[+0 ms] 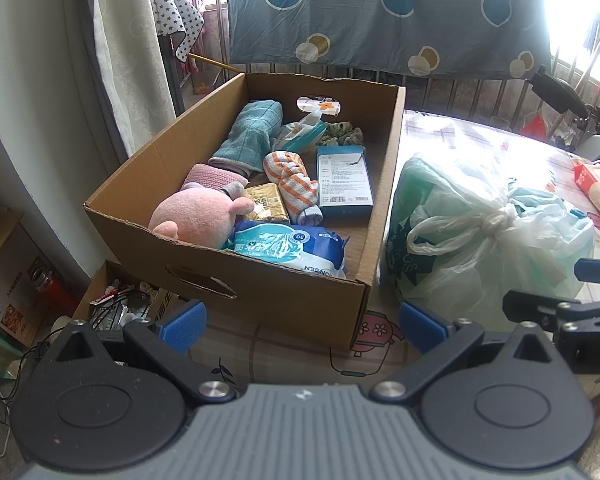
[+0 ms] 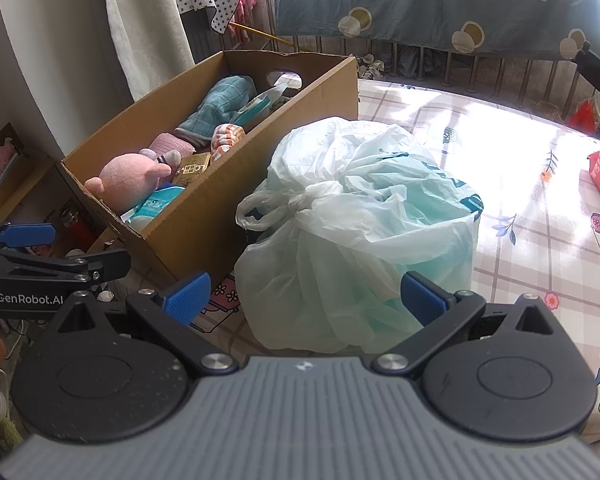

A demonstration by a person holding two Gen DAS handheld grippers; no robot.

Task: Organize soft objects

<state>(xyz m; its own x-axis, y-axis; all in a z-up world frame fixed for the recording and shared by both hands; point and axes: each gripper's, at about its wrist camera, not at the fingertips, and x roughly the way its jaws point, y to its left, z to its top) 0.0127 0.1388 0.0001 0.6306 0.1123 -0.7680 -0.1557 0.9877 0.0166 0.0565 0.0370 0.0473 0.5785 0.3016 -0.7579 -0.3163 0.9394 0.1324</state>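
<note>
Matt cardboard box (image 1: 260, 292) — crinkly translucent plastic bag (image 2: 364, 216).

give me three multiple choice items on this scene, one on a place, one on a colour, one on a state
1. Where does the knotted plastic bag sit?
A. inside the cardboard box
B. on the table beside the cardboard box
C. on the floor

2. What colour is the plush toy in the box?
A. pink
B. green
C. yellow

3. How is the left gripper?
A. shut on the bag
B. shut on the plush toy
C. open, holding nothing

Answers:
1 B, the bag rests on the patterned tablecloth against the box's outer wall.
2 A, its head is pink.
3 C, its blue pads stand wide apart short of the box.
</note>
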